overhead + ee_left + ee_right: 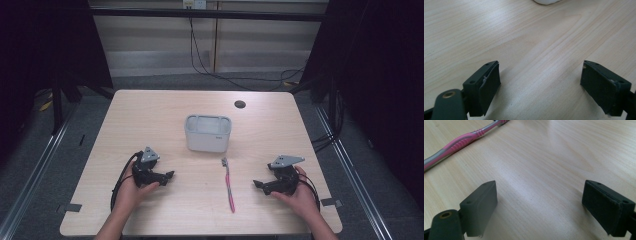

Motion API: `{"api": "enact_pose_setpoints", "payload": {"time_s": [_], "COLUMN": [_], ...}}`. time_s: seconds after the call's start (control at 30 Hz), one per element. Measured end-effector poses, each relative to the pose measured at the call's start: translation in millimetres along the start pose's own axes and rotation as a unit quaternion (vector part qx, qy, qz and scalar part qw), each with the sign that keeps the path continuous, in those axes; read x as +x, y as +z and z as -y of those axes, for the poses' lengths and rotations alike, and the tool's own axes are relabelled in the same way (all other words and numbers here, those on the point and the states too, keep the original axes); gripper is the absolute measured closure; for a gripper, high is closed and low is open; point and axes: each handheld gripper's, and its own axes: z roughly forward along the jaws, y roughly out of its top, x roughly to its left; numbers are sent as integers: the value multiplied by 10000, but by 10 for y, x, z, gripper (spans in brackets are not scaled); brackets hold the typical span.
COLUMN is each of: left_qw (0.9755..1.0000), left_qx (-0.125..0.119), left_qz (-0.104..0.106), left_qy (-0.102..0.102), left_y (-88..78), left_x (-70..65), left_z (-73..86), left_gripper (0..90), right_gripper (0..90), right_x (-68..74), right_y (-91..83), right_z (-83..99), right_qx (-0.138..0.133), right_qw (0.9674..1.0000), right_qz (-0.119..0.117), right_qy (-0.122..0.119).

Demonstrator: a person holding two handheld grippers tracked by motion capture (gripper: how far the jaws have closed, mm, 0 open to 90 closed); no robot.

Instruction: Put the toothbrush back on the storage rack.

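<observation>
A pink and grey toothbrush (229, 185) lies on the wooden table (150, 115), head pointing toward a white rectangular holder (208, 133) at the table's middle. My left gripper (169, 176) rests on the table left of the toothbrush, held in a hand, its jaws pointing right. In the left gripper view the gripper (540, 82) stands open over bare wood, the holder's edge (546, 1) at the top. My right gripper (257, 184) rests right of the toothbrush, jaws pointing left. Its own view shows the gripper (540, 205) open, with the toothbrush handle (459, 143) ahead at upper left.
A dark round hole (240, 104) sits in the table near its far edge. Black cables (210, 65) run over the floor behind the table. Dark curtains and frame rails stand at both sides.
</observation>
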Motion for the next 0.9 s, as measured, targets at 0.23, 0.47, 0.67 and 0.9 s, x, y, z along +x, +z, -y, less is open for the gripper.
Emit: {"api": "enact_pose_setpoints", "payload": {"time_s": [0.23,0.47,0.67,0.9], "left_qw": [10000,10000,10000,10000], "left_qx": [1,-2,-3,-1], "left_qz": [4,-7,-6,-8], "left_qy": [-2,-10,-10,-7], "left_y": [0,-1,-1,-2], "left_x": [0,-2,-2,-2], "left_z": [0,1,1,1], "left_gripper": [155,155,155,156], "right_gripper": [201,267,296,317], "right_x": [52,173,254,357], "right_y": [22,63,111,152], "right_z": [-160,-478,-688,-840], "right_qx": [505,1287,1648,1766], "right_qw": [9974,9903,9855,9838], "right_qz": [362,261,26,-112], "right_qy": [373,449,410,271]}}
